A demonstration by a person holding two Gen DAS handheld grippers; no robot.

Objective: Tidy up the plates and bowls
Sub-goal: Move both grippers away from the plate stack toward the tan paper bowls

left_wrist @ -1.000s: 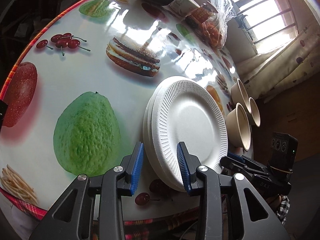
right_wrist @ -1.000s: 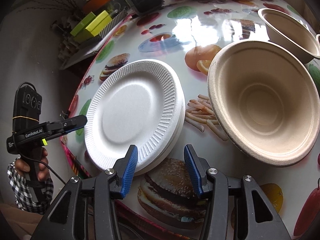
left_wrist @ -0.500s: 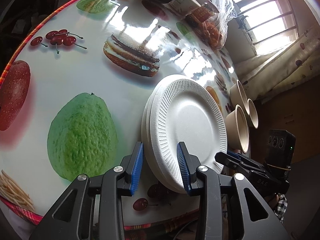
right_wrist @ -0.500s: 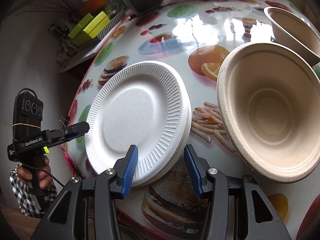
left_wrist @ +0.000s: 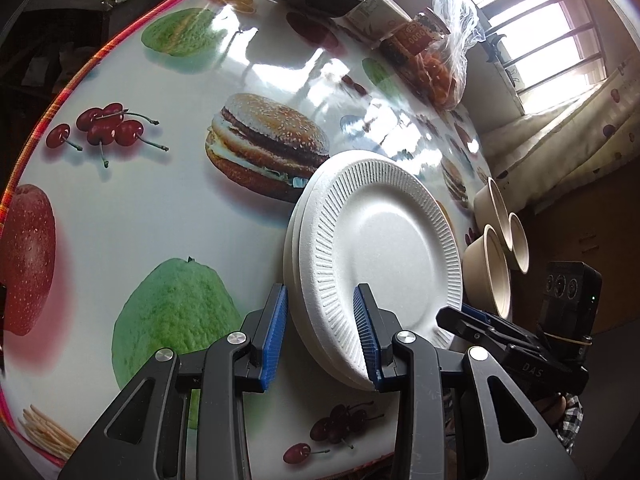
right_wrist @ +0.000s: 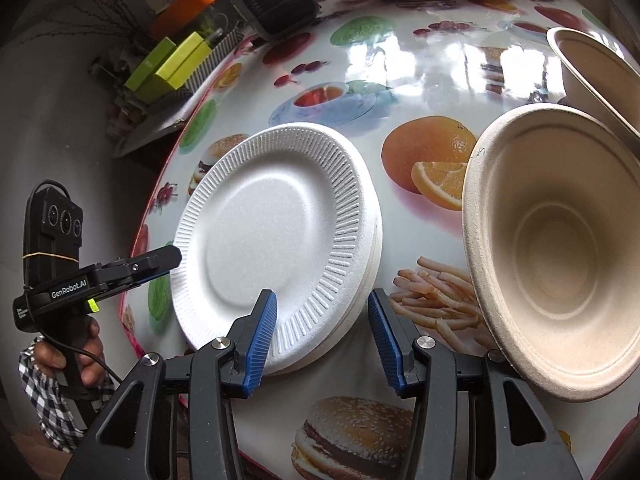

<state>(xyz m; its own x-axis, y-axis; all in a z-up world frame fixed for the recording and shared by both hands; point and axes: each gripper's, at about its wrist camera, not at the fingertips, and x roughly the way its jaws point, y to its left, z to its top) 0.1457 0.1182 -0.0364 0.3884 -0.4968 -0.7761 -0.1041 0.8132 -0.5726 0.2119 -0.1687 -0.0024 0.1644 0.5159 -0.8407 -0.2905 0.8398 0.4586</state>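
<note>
Both grippers stood with jaws spread and empty. We had the left gripper (left_wrist: 320, 336) poised at the near rim of the plate stack (left_wrist: 380, 264), its blue pads either side of the edge but, as far as we could judge, not pressing it. Our right gripper (right_wrist: 320, 336) straddled the opposite edge of that stack in the same manner. We judged this two-sided approach was meant to lift or shift the white foam plates together. The nearest bowl (right_wrist: 560, 248) sat just beside the stack, with a second bowl (right_wrist: 592, 68) behind it. Everything rested on a round table (left_wrist: 160, 208) under a glossy cloth printed with fruit and burgers. A barred window (left_wrist: 540, 48) lit the room, and a bag of packaged food (left_wrist: 436, 60) lay at the table's far side.
</note>
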